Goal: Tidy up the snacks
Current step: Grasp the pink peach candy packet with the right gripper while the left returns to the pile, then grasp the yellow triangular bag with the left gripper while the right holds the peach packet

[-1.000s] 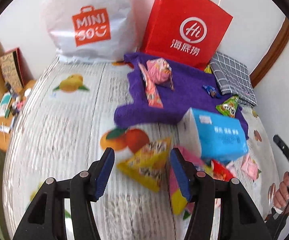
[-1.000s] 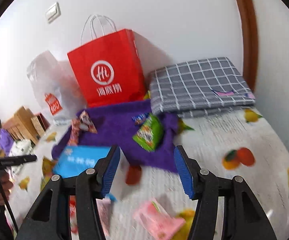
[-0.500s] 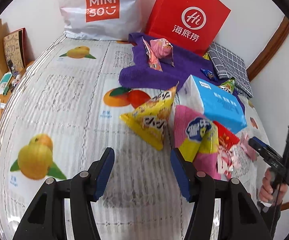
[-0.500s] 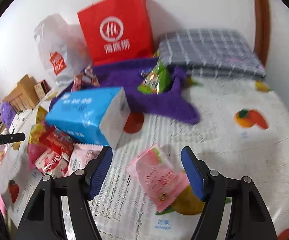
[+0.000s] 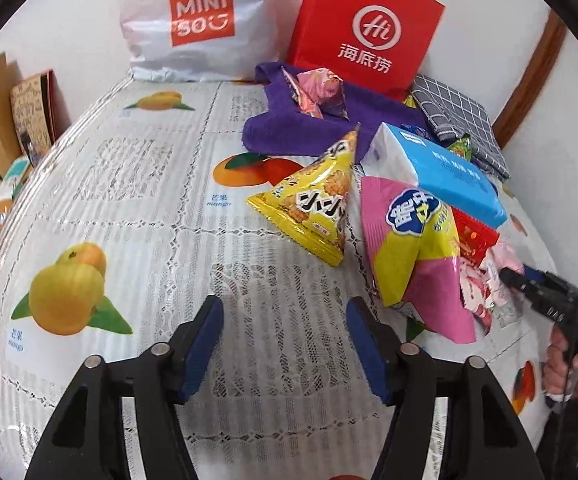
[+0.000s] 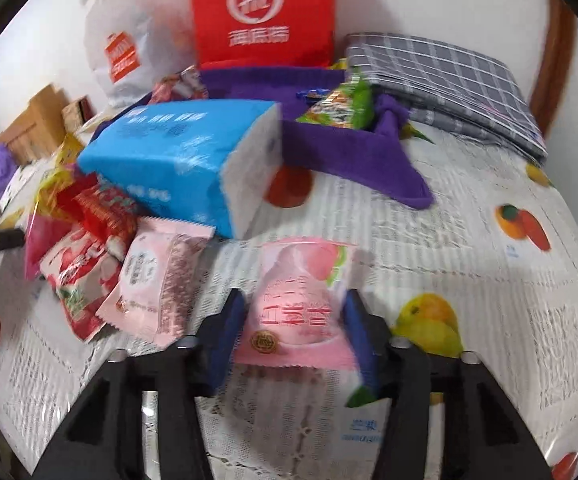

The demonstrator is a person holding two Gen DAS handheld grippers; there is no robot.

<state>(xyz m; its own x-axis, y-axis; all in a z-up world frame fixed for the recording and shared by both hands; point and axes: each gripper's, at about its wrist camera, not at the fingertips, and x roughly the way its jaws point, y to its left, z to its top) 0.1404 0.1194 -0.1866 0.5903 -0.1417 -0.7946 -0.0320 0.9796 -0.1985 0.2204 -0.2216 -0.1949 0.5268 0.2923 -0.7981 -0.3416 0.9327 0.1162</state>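
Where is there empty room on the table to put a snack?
Free: the tablecloth left of the yellow triangle bag, down to the left tool. Crowded: around the blue tissue pack and purple cloth.

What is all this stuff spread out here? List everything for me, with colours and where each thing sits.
tablecloth: one, white lace with fruit prints, under everything
Miniso bag: one, white, against the back wall
paper bag: one, red, right of it
purple cloth: one, before the red bag, a few snacks on it
checked cloth: one, grey, folded, back right
tissue pack: one, blue, middle
triangular snack: one, yellow, left of the tissues
pink-yellow bag: one, before the tissues
green snack: one, on the purple cloth
peach packet: one, pink, between the closing right jaws
left gripper: opening, nothing between its jaws
right gripper: black, blue pads
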